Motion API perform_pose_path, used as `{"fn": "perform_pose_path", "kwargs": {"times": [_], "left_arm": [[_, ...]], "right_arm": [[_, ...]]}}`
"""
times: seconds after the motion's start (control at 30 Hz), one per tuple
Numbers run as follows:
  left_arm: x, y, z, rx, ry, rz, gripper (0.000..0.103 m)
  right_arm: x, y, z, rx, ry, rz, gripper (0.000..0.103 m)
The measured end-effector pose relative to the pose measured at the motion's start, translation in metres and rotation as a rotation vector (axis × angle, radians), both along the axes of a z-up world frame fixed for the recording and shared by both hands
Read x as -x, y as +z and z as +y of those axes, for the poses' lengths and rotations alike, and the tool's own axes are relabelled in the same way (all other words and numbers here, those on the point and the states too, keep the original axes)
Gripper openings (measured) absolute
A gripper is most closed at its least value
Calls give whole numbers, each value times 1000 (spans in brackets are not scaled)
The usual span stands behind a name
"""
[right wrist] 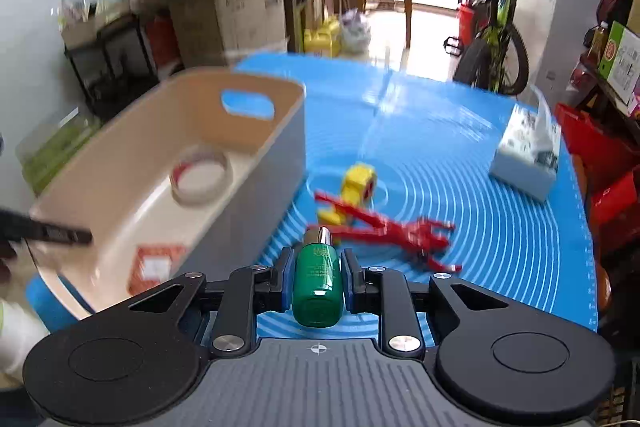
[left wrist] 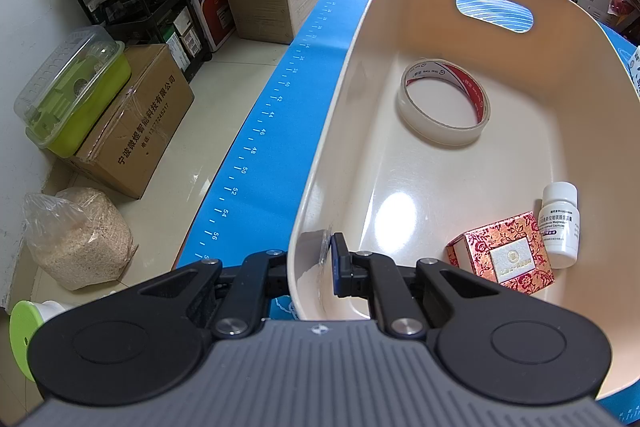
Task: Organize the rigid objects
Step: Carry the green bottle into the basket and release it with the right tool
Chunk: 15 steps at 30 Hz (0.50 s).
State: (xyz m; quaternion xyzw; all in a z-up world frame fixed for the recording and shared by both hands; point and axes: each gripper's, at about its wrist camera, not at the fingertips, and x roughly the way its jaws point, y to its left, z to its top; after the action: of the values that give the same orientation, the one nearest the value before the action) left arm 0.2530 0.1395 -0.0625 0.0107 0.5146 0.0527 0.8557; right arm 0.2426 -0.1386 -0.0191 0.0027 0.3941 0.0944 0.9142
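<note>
I am using the cream bin (left wrist: 472, 187) as my landmark: my left gripper (left wrist: 320, 263) is pinching its near rim, one finger outside the wall and one inside, jaws drawn tight on the thin plastic to steady it. My right gripper (right wrist: 316, 279) is clamped on a small green bottle (right wrist: 318, 287), pads pressing its round sides, silver neck pointing away from me; I am holding it above the blue mat (right wrist: 480, 187), just off the bin's right wall. Inside the bin a tape roll (left wrist: 442, 103) is lying flat toward the far end, and a patterned red box (left wrist: 502, 255) and a white pill bottle (left wrist: 560, 223) are sitting side by side near the front right corner. Outside, to the bin's right, a yellow toy (right wrist: 358, 183) and a red plastic tool (right wrist: 392, 231) are waiting on the mat, with a white pack (right wrist: 524, 155) farther off. The bottle looks hard, glossy and probably glass, so I judge it slippery and breakable; I am gripping it across the widest part of the body, where the pads sit square, and I should lower it into the open floor between tape and box rather than drop it.
</note>
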Motion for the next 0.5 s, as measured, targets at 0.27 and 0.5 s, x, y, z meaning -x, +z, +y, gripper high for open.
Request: {"fn": "perform_pose_path", "kwargs": {"times": [0.27, 0.5], "left_arm": [[1, 1, 2, -1, 0, 1, 14], [0, 1, 0, 0, -1, 1, 14]], "right_arm": [[-9, 34, 24, -50, -1, -107, 33], [-26, 44, 61, -100, 34, -159, 33]]}}
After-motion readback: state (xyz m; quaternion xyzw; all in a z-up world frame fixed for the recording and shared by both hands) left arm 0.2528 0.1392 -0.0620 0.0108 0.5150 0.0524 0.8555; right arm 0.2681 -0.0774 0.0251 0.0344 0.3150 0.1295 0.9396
